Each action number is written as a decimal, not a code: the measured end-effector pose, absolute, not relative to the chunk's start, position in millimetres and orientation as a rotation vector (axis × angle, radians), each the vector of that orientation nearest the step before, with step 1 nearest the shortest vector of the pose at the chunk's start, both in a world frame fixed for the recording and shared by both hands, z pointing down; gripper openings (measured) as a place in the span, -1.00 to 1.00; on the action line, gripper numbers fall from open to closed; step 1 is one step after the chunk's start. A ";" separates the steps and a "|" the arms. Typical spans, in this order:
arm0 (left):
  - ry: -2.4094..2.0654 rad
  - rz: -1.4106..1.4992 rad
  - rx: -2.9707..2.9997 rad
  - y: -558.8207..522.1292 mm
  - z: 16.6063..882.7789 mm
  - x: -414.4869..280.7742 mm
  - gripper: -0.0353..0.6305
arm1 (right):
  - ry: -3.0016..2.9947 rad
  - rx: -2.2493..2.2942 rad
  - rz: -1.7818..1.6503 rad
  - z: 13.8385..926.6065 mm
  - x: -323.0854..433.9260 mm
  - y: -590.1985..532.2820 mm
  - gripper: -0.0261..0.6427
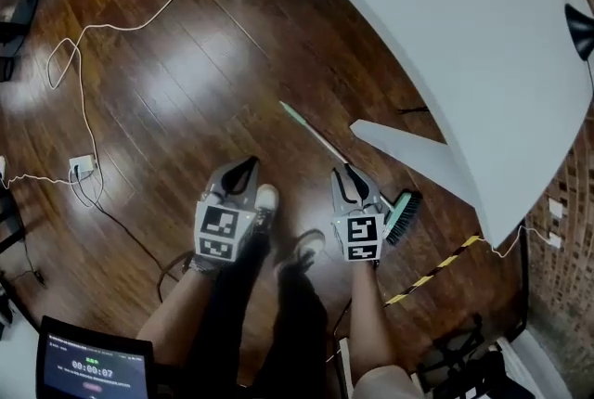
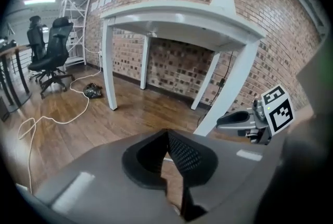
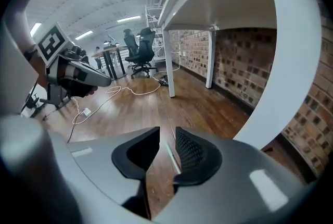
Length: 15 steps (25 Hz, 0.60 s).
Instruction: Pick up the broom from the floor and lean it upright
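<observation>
The right tool [image 3: 167,132] stands part open, with a narrow gap between its jaws. Through that gap shows the pale green handle [image 3: 170,156] of the broom [image 1: 320,139], lying on the floor beyond, and the pads do not press on it. From the head view this tool hangs over the near end of the handle, just beside the teal and black broom head [image 1: 405,213].

The left tool [image 2: 166,133] is to its left, apart from the broom. Its jaws meet at the tips with nothing between them, above a light shoe [image 1: 266,199].

The broom lies flat on the dark wooden floor [image 1: 186,91]. Its handle runs from far left to near right, and its head is close to a slanting leg [image 1: 418,156] of the white table [image 1: 445,17] on the right.

A yellow and black strip [image 1: 436,269] crosses the floor nearer than the broom head. A white cable [image 1: 85,109] loops over the boards on the far left. Beyond the table stand a brick wall [image 2: 182,61] and black office chairs [image 2: 52,51].
</observation>
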<state>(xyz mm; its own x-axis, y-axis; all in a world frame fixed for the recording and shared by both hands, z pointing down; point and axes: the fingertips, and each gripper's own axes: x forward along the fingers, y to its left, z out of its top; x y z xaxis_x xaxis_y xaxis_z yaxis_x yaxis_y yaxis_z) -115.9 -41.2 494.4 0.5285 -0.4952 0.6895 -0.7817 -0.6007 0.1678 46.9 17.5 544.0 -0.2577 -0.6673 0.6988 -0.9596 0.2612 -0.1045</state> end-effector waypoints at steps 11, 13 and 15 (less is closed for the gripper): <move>-0.898 0.910 2.296 3.9 652.5 -92.5 -0.89 | -1.906 1.161 0.658 751.2 33.6 38.0 -0.57; -0.886 0.905 2.301 8.3 676.1 -87.6 -0.89 | -1.904 1.155 0.681 780.1 33.8 35.5 -0.55; -0.885 0.898 2.297 11.9 697.6 -87.1 -0.89 | -1.894 1.175 0.731 808.9 36.4 33.4 -0.53</move>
